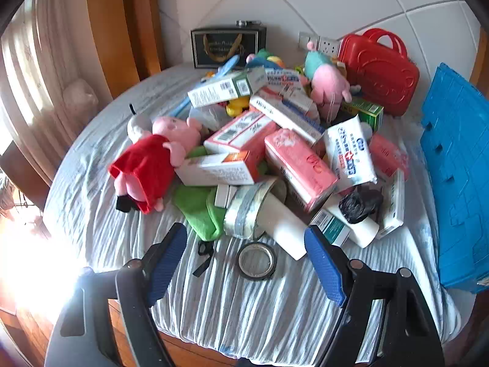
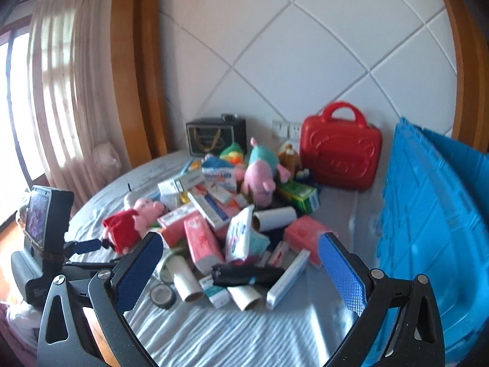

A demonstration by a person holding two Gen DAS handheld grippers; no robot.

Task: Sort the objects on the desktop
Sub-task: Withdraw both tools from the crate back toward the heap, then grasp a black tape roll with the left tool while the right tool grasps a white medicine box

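Observation:
A jumbled pile of cartons [image 1: 244, 134], tissue packs, plush toys and tubes covers a table with a striped grey cloth [image 1: 232, 305]. A plush pig in a red dress [image 1: 146, 159] [image 2: 128, 223] lies at the pile's left edge. A big tape roll [image 1: 247, 211] leans on a white tube [image 1: 284, 226]. A small dark tape roll [image 1: 256, 261] [image 2: 163, 296] lies flat in front of them. My left gripper [image 1: 246, 264] hovers open just short of that small roll, holding nothing. My right gripper [image 2: 241, 272] is open and empty, further back and to the right of the left one.
A red carry case [image 1: 379, 70] [image 2: 340, 153] stands at the back right. A blue plastic crate [image 1: 458, 177] [image 2: 434, 229] fills the right side. A black gift box [image 1: 227, 47] sits against the white padded wall. Curtains and a wooden frame lie left; the table's front edge [image 1: 195, 348] is near.

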